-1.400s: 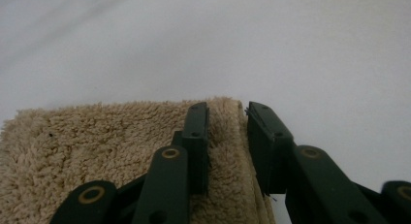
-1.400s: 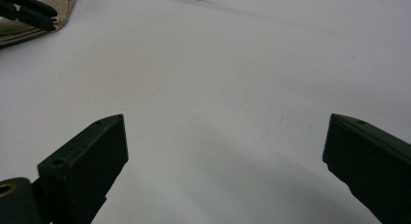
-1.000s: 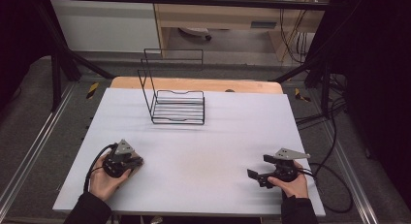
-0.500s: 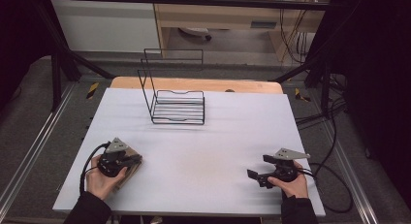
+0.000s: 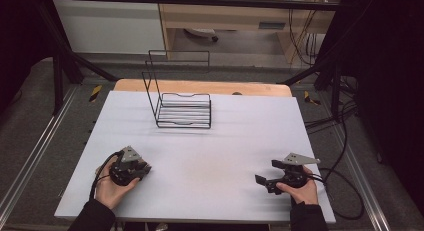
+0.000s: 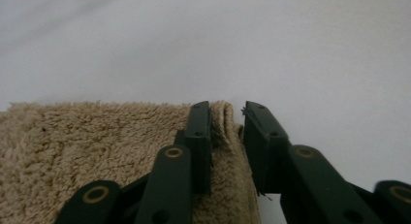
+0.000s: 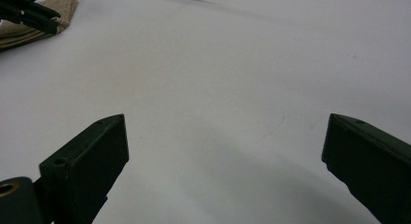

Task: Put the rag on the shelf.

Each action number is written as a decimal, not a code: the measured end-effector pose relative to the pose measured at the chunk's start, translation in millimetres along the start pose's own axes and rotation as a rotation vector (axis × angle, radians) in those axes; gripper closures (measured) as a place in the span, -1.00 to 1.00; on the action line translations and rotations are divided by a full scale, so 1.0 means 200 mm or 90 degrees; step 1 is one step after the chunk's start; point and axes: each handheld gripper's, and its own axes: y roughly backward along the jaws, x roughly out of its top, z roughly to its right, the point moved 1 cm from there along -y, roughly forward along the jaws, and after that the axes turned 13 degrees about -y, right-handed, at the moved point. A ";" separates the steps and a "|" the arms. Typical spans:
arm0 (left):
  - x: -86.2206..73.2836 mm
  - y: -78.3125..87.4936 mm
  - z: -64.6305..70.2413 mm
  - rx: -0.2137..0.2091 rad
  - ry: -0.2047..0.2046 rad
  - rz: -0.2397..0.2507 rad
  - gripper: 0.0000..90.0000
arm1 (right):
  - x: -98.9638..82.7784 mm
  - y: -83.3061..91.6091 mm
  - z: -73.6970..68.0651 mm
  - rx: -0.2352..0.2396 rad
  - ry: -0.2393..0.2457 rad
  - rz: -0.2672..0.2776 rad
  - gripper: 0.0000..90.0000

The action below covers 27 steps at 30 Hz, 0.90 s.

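The beige towel [image 6: 97, 151], thick and looped like terry, lies folded on the near left part of the white table [image 5: 225, 146], under the left gripper [image 6: 227, 118]. Its folded edge stands up as a narrow ridge between the two black jaws, which have just been opening: the left-hand pad touches the pile, while a thin gap shows beside the other pad, so the grip looks slack rather than pressing. In the high view the left gripper [image 5: 141, 169] sits low on the table in the person's left hand [image 5: 112, 188], with the towel mostly hidden beneath it.

The right gripper [image 7: 225, 151] rests well apart at the near right, its flat, blocky jaws spread wide with bare matte tabletop between them; a corner of the towel [image 7: 60, 8] shows far off in its view.

At the far side stands a black wire rack [image 5: 182, 103] with thin straight rods and a tall open back
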 end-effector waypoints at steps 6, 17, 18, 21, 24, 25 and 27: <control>0.02 0.00 0.02 0.026 -0.018 -0.025 0.83 | 0.00 0.00 0.00 0.000 0.000 0.001 -0.93; 0.03 0.06 -0.03 0.000 0.037 0.019 0.92 | 0.00 0.01 0.00 0.000 -0.002 0.003 -0.92; 0.04 0.08 -0.03 0.001 0.043 0.027 0.92 | 0.00 0.00 0.00 0.001 -0.002 0.002 -0.92; 0.05 0.10 -0.04 0.002 0.059 0.040 0.92 | 0.00 0.00 0.00 0.000 0.000 0.002 -0.92; 0.08 0.11 -0.03 -0.003 0.076 0.050 0.92 | 0.00 -0.01 0.00 -0.001 -0.002 0.000 -0.92; 0.09 0.12 -0.02 -0.007 0.081 0.055 0.92 | 0.00 -0.01 0.00 -0.001 -0.003 -0.003 -0.92; 0.12 0.12 0.00 -0.015 0.088 0.061 0.92 | 0.00 -0.01 0.00 -0.002 -0.003 -0.002 -0.92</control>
